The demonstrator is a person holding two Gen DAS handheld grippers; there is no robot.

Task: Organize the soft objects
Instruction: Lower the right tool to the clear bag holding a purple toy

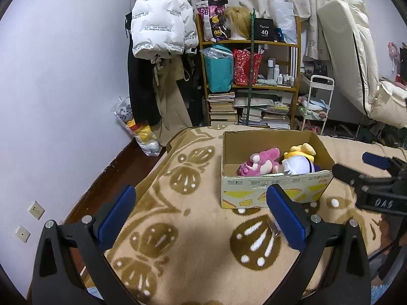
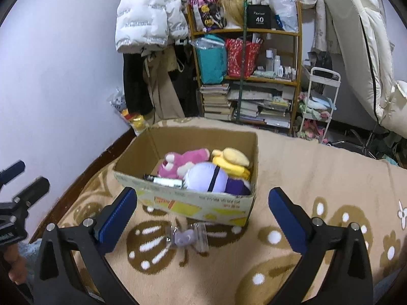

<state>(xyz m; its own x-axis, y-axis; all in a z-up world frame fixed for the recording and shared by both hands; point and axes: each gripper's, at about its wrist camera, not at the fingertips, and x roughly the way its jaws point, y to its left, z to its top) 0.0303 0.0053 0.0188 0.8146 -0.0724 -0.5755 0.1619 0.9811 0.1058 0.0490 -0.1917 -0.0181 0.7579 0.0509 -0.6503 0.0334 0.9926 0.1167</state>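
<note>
A cardboard box (image 2: pixel 193 200) sits on a bed with a tan blanket (image 2: pixel 305 178) that has brown butterfly shapes on it. 3 soft toys are already inside the box: a pink plush (image 2: pixel 183 162), a yellow plush (image 2: pixel 231 160) and a white and purple plush (image 2: pixel 211 180). They lie close together and touch each other.

The right gripper (image 2: pixel 202 213) is open as wide as it goes and holds nothing. It points down at the near side of the box. The left gripper (image 1: pixel 201 211) is wide open too, and it is empty. It sits left of the box, with its right finger in front of the box's near wall.

1 small thing is still out of the box. It is a little purple toy in a clear wrapper (image 2: pixel 187 237), lying on the blanket just in front of the box, between the right gripper's fingers. I think this is the next one to put away. The right gripper would need to go down, close softly on the wrapper, lift it over the near wall and let go. The wrapper looks shiny, so it may slip.

Behind the bed stands a wooden shelf (image 1: pixel 249 43) full of bags, bottles and stacks of books. A white puffy jacket (image 1: pixel 160 25) hangs by the pale wall. A small white cart (image 1: pixel 318 101) stands beside the shelf.
</note>
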